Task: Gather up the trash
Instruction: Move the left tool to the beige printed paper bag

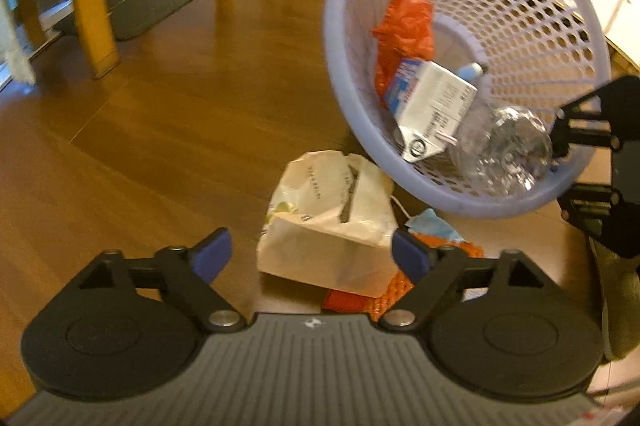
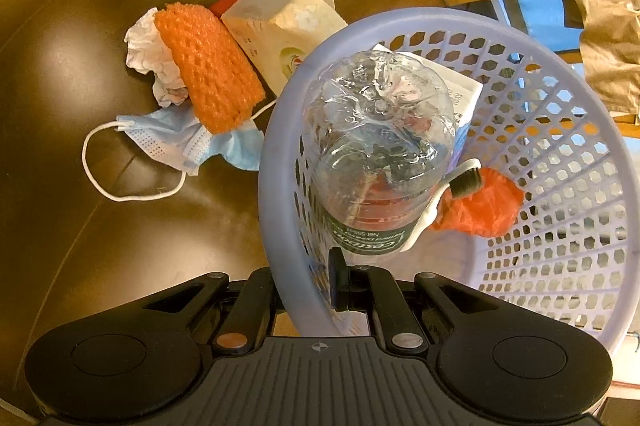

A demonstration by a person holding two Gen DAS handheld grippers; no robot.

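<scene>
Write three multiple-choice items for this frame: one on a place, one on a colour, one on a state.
1. Where is the clear plastic bottle?
A. on the floor
B. inside the basket
C. on the chair

2. What colour is the foam net on the floor?
A. orange
B. green
C. black

3. How is the left gripper set over the paper bag?
A. shut on the bag
B. open, bag between its fingers
C. shut, empty

Answers: 1 B, the bottle lies within the basket's rim; 2 A, the net is plainly orange; 3 B, the blue pads stand apart on either side of the bag.
</scene>
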